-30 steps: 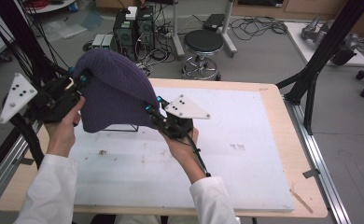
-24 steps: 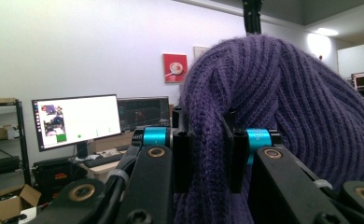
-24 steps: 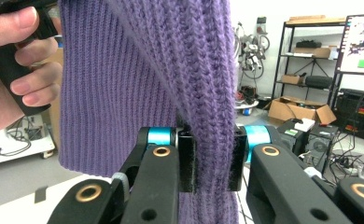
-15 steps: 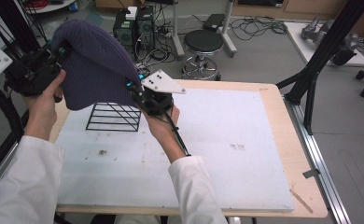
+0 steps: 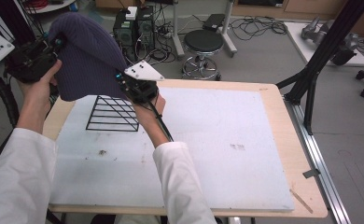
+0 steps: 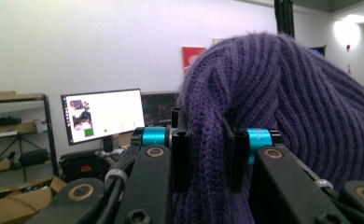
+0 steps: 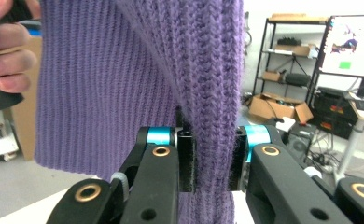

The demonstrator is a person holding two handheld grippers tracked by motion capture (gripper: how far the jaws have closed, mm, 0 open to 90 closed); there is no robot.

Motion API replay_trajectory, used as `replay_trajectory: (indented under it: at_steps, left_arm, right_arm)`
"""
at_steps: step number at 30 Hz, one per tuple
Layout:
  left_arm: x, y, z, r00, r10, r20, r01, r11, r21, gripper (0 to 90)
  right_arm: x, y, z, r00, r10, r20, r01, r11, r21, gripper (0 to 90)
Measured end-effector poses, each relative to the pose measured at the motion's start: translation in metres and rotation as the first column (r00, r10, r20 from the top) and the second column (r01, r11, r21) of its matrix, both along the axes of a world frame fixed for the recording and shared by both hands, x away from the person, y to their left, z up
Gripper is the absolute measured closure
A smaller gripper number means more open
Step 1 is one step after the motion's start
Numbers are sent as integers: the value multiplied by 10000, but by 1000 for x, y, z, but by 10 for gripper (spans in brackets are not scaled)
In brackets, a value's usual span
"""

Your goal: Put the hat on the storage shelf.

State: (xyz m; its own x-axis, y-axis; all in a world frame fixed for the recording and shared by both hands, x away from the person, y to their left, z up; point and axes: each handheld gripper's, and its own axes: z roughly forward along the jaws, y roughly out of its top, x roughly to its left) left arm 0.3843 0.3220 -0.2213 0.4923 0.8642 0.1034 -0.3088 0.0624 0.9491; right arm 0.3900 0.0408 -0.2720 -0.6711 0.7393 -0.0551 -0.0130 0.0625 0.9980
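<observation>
A purple knitted beanie (image 5: 84,58) hangs in the air above the table's far left corner, stretched between both grippers. My left gripper (image 5: 54,44) is shut on the hat's left edge; its jaws pinch a thick fold of purple knit (image 6: 208,154). My right gripper (image 5: 120,79) is shut on the hat's right edge, the fabric (image 7: 210,154) squeezed between its jaws. Below the hat a black wire rack (image 5: 114,113) stands on the white mat (image 5: 217,140), uncovered.
The wooden table (image 5: 276,116) carries the white mat. Black frame posts (image 5: 320,56) rise at the right and left edges. A stool (image 5: 202,44), computer towers and cables sit on the floor beyond the far edge. A monitor (image 6: 105,114) glows on a far desk.
Both grippers have lifted the beanie up and to the left, off the wire rack, which now stands fully exposed on the mat.
</observation>
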Motion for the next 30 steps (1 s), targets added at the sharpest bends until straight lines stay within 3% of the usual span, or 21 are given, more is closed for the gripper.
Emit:
replay_trajectory:
  at_steps: [5,11,16,22,30]
  left_arm:
    - [2,9,-20,9998,6,-213,-11,9998,-219,775]
    - [-2,12,-40,9990,-50,-452,49,10000,-23,774]
    - [-3,15,-64,9972,-40,-742,30,9999,-125,773]
    - [-3,16,-86,9932,-9,-1163,-13,9998,-185,773]
    - [-3,14,-104,9886,119,-1503,-98,9998,153,770]
  right_arm:
    - [5,6,-10,9997,-59,-244,54,9998,-203,804]
    - [6,12,-26,9959,-186,-885,143,9987,-488,803]
    - [2,15,-42,9934,-276,-1111,207,9978,-628,803]
    - [-1,18,-62,9854,-647,-1573,500,9942,-957,804]
    - [-1,22,-85,9746,-1073,-1964,827,9881,-1294,802]
